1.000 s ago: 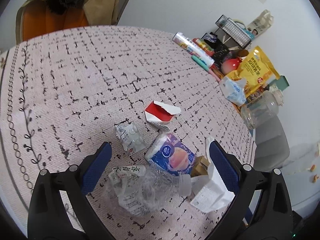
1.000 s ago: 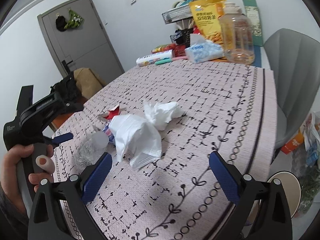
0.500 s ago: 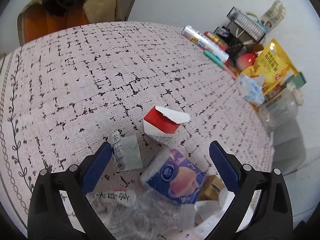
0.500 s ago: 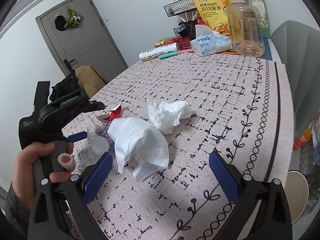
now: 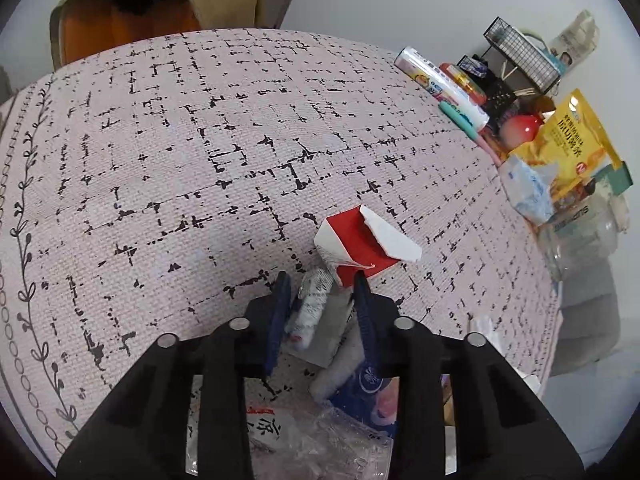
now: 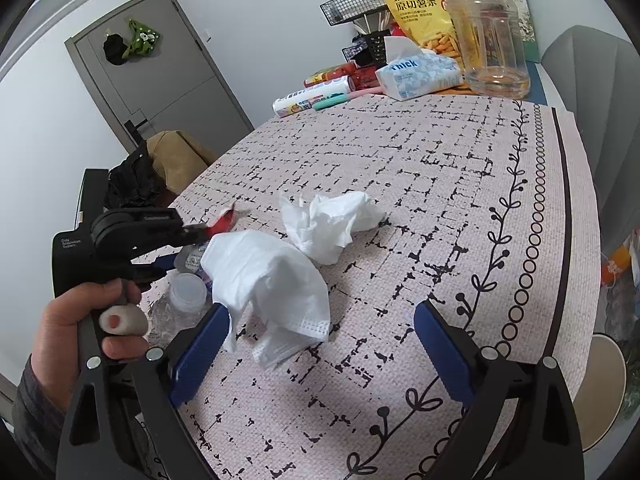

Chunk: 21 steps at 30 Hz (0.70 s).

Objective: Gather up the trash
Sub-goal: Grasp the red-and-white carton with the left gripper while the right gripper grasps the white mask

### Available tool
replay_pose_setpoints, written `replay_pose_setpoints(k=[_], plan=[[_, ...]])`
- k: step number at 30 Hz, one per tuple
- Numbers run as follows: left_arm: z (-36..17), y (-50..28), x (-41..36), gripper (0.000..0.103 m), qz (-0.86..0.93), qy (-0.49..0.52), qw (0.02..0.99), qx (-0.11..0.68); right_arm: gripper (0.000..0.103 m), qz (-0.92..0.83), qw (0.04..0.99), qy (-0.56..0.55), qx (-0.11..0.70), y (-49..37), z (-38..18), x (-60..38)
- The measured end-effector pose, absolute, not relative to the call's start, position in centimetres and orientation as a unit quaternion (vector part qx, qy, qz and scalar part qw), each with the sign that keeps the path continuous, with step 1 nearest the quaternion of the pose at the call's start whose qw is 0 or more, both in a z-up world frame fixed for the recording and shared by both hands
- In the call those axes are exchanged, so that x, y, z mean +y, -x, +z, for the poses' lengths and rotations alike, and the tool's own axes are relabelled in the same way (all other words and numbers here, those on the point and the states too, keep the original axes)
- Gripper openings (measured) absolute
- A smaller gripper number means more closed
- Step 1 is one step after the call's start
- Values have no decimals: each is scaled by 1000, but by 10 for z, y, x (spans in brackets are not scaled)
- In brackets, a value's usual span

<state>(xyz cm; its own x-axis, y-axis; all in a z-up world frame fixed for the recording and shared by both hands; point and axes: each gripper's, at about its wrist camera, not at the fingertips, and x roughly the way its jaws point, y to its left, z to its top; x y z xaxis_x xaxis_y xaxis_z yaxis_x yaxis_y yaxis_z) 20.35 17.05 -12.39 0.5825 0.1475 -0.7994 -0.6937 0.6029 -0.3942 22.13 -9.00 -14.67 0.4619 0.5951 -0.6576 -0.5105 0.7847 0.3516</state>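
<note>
My left gripper is shut on a crumpled white wrapper, just short of a torn red and white carton. Below it lie a blue and purple packet and a crushed clear plastic bottle. My right gripper is open and empty over the tablecloth, with a white face mask between its fingers. A crumpled white tissue lies just beyond the mask. The left gripper shows at the left of the right wrist view, held by a hand.
The far table edge holds a tissue pack, a yellow snack bag, a clear jug, a wire rack and tubes. A grey chair stands at the right. An orange chair stands behind the table.
My left gripper moved forward over the trash pile and closed on the crumpled white wrapper. My right gripper stayed open and drew a little closer to the face mask.
</note>
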Motion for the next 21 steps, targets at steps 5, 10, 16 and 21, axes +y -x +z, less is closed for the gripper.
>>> replay_pose_setpoints(k=[5, 10, 16, 21], plan=[[-122, -196, 175, 21, 251, 373, 813, 371, 90, 324, 852, -52, 407, -220, -149, -90], [-110, -186, 178, 19, 241, 374, 825, 348, 85, 326, 852, -51, 406, -219, -146, -87], [-90, -175, 177, 19, 220, 374, 840, 325, 50, 337, 847, -53, 408, -219, -144, -80], [-71, -166, 168, 19, 204, 366, 854, 309, 4, 353, 838, -60, 411, -218, -141, -80]])
